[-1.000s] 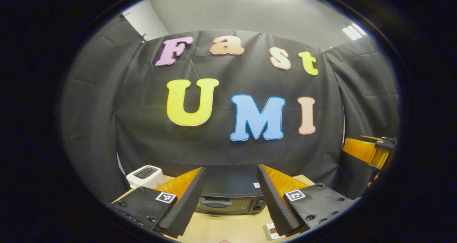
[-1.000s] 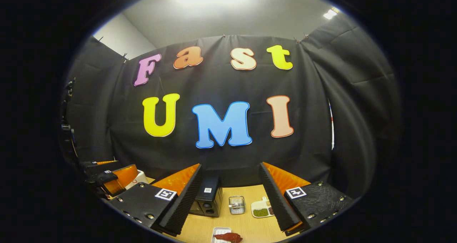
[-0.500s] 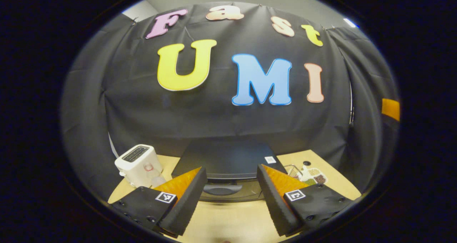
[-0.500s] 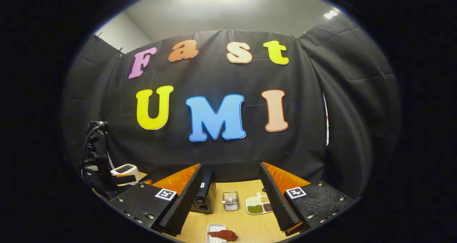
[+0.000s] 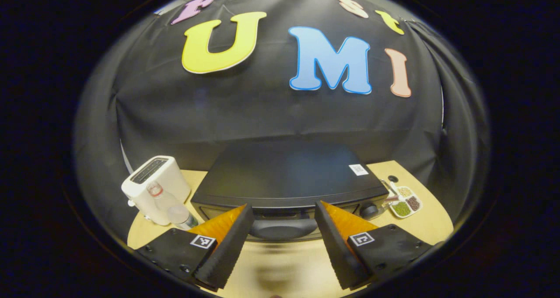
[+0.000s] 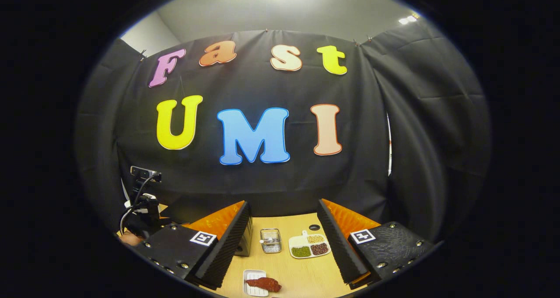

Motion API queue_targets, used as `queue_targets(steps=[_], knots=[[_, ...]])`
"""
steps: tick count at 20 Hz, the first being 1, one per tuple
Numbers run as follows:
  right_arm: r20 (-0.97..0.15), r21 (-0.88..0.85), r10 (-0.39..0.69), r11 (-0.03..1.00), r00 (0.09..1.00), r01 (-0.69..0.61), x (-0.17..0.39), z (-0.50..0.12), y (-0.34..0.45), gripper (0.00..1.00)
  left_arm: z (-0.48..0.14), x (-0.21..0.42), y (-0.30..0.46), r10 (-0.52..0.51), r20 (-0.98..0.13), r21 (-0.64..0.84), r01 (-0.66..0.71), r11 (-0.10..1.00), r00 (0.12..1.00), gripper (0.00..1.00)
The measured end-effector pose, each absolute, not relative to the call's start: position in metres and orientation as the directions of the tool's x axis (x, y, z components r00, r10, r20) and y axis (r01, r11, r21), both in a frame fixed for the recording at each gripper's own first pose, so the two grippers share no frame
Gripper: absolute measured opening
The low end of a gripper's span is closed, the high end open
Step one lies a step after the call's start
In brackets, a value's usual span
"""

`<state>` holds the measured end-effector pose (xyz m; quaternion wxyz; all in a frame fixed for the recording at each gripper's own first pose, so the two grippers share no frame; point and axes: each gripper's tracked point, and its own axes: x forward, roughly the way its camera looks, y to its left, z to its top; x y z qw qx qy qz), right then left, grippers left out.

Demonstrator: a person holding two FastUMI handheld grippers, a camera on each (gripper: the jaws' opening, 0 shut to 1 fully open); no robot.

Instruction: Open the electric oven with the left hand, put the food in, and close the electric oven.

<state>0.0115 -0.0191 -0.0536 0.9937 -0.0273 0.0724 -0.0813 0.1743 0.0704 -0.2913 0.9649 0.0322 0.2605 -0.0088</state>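
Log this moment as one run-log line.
stage: approach | left hand-held gripper: open, facing oven handle | electric oven: closed | right hand-held gripper: open | food: on tray

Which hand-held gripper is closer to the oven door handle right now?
Left. The left hand-held gripper is open just in front of the oven handle; the right hand-held gripper is open farther off, above the food tray.
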Motion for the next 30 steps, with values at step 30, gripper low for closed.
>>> queue_targets(steps=[30], knots=[[-0.198, -0.062, -0.127, 0.991, 0.972, 0.117, -0.028, -0.079, 0.035, 0.95, -0.360, 0.084, 0.079, -0.004, -0.579, 0.055, 0.044, 0.997, 0.816, 0.92]])
